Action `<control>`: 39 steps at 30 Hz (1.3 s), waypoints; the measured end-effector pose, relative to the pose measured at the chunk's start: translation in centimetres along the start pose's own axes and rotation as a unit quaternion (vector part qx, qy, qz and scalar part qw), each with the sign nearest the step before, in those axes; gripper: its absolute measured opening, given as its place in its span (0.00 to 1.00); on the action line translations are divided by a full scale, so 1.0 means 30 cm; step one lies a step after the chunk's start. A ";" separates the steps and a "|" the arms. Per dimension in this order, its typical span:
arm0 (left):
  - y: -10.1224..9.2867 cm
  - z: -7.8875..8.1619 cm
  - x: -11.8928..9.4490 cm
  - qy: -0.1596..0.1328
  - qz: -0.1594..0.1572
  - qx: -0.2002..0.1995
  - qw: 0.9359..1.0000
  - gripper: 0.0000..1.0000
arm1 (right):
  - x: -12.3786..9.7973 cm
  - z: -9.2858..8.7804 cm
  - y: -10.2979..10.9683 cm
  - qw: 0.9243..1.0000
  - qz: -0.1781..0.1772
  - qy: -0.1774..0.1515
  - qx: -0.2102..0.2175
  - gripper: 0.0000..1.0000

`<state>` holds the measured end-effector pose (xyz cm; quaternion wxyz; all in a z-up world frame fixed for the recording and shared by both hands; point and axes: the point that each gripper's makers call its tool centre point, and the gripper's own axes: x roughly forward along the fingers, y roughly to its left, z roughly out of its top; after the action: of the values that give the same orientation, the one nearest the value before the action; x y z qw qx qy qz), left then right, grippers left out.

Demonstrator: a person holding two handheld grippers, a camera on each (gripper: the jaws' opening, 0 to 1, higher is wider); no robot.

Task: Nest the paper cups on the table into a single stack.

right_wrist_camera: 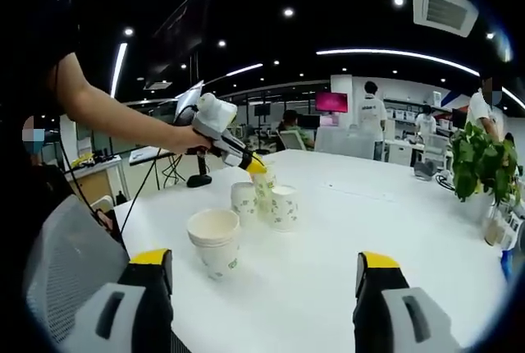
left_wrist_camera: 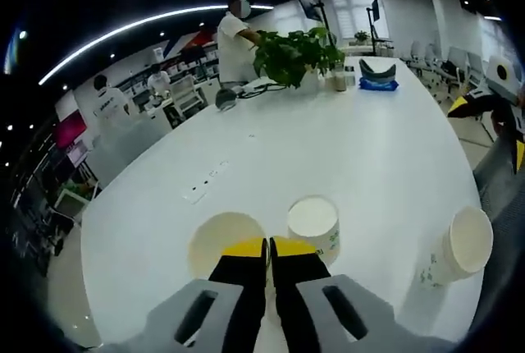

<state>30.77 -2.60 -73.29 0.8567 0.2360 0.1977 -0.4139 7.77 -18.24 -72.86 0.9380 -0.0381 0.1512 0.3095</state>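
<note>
Several white paper cups with green print stand on the white table [left_wrist_camera: 344,148]. My left gripper [left_wrist_camera: 267,248] is shut on the rim of one open cup [left_wrist_camera: 220,240], with one jaw inside it. A second cup [left_wrist_camera: 313,220] stands just right of the jaws. A short stack of cups [left_wrist_camera: 459,248] stands further right. In the right gripper view a person's hand holds the left gripper [right_wrist_camera: 257,166] at the top of the middle cup [right_wrist_camera: 264,193] of three close together. The stack [right_wrist_camera: 215,242] stands nearer. My right gripper [right_wrist_camera: 267,269] is open, with nothing between its jaws.
A potted plant [left_wrist_camera: 294,56] and a blue object [left_wrist_camera: 377,78] stand at the table's far end, with a flush socket panel [left_wrist_camera: 203,182] in the tabletop. A grey mesh chair [right_wrist_camera: 70,267] is beside the near edge. People stand among the desks behind the table.
</note>
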 end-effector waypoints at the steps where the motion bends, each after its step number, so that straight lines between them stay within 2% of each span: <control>1: 0.003 0.006 -0.007 -0.003 0.002 0.003 1.000 0.00 | 0.000 -0.001 -0.001 1.000 0.000 -0.001 0.001 0.94; 4: 0.002 0.012 -0.016 -0.006 0.001 0.009 1.000 0.00 | 0.001 0.002 0.002 1.000 0.002 -0.002 0.001 0.96; 17: -0.032 0.115 -0.151 -0.027 0.009 0.008 1.000 0.00 | 0.003 0.008 0.013 1.000 0.007 -0.006 -0.003 0.99; 20: -0.054 0.135 -0.180 -0.030 0.003 0.003 1.000 0.00 | 0.003 0.008 0.016 1.000 0.007 -0.005 -0.003 0.99; 23: -0.097 0.141 -0.201 -0.024 -0.013 0.012 1.000 0.00 | 0.003 0.006 0.017 1.000 0.008 -0.003 -0.006 0.99; 30: -0.168 0.175 -0.246 -0.032 -0.033 0.026 0.999 0.00 | 0.006 -0.002 0.023 1.000 0.013 0.002 -0.009 0.99; 39: -0.208 0.187 -0.261 -0.038 -0.051 0.032 0.997 0.00 | 0.007 -0.009 0.024 1.000 0.015 0.006 -0.015 0.99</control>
<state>22.03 -4.37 -66.04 0.8335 0.2369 0.1637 -0.4716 7.42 -17.59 -73.17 0.9318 -0.0517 0.1524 0.3254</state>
